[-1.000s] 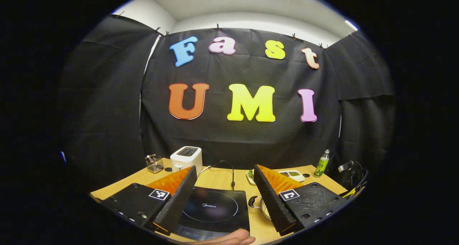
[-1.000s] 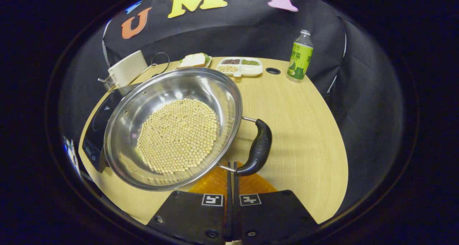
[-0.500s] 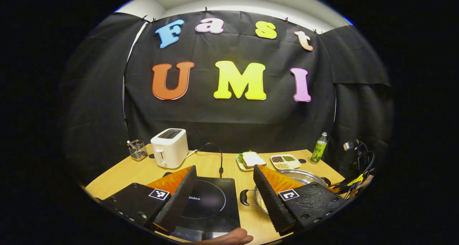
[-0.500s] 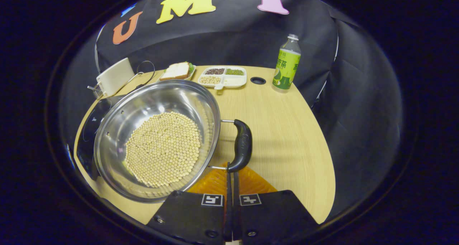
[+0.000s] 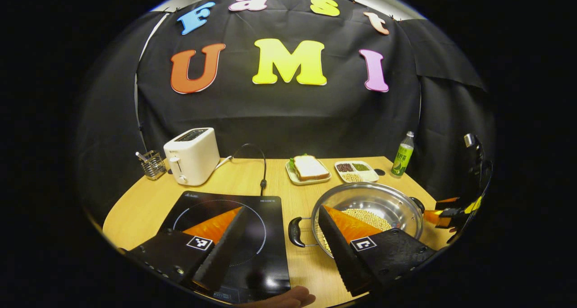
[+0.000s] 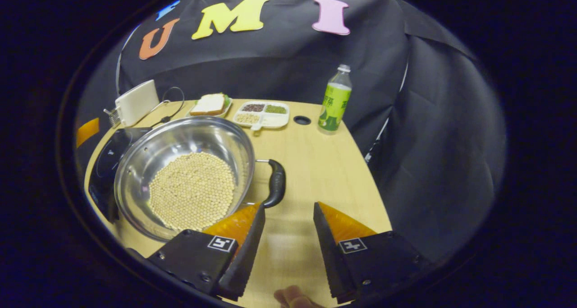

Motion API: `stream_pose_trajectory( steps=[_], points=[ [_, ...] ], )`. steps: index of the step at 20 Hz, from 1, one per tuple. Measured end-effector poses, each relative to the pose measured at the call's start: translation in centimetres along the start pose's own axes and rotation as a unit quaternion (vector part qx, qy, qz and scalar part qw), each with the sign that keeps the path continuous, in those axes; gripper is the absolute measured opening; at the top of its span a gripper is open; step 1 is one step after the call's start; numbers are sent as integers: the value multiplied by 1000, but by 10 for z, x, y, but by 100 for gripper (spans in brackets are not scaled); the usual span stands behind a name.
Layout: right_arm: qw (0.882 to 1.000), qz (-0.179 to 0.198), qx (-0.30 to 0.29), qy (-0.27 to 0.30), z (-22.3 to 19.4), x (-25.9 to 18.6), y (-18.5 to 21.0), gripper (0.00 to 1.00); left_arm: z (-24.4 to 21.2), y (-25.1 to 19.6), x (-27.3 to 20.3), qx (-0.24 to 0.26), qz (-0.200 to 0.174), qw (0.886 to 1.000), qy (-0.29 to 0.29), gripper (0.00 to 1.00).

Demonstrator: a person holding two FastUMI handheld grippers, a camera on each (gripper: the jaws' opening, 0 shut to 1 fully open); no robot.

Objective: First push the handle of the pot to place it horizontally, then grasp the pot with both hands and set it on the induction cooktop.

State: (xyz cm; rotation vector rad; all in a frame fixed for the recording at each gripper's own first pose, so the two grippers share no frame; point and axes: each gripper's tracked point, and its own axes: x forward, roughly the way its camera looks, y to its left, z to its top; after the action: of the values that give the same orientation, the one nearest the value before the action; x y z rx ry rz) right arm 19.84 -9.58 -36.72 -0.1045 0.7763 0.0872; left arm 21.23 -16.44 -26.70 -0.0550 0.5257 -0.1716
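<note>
A steel pot (image 6: 212, 141) holding soybeans (image 6: 191, 190) stands on the wooden table (image 6: 324, 172), just right of the black induction cooktop (image 5: 189, 206). Its right black handle (image 6: 276, 184) lies just beyond my right gripper (image 6: 289, 206), which is open, with its left fingertip close under the handle's near end. My left gripper (image 5: 283, 209) is open above the cooktop's near right part. The pot's left handle (image 5: 295, 231) shows between its fingers, lower down. The pot (image 5: 383, 197) sits partly behind its right finger.
At the back stand a white toaster (image 5: 191, 154), a wire utensil holder (image 5: 152, 163), a sandwich plate (image 5: 309, 169), a divided tray of beans (image 5: 356, 170) and a green bottle (image 6: 334, 101). The cooktop's cable (image 5: 263, 163) runs backward. The table's right edge is near the pot.
My right gripper has opened and drawn back from the pot handle, which it touched while shut. The left gripper view has tipped downward, bringing the cooktop and pot into sight.
</note>
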Motion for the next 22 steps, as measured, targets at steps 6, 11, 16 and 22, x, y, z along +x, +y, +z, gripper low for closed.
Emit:
stream_pose_trajectory(
  steps=[6, 11, 16, 22],
  points=[
    [999, 30, -1, -15, 17, -10, 14, 85, -30, -19, 31, 4, -15, 998, 55, 95],
    [998, 41, 26, -38, 32, 2, 29, 89, -52, -34, 57, 18, -23, 995, 93, 95],
    [998, 36, 40, -15, 25, 42, 38, 100, -72, -33, 79, 25, -4, 992, 126, 95],
    [998, 38, 59, -1, 22, 66, 35, 99, -79, -28, 94, 29, 6, 990, 140, 89]
  ],
)
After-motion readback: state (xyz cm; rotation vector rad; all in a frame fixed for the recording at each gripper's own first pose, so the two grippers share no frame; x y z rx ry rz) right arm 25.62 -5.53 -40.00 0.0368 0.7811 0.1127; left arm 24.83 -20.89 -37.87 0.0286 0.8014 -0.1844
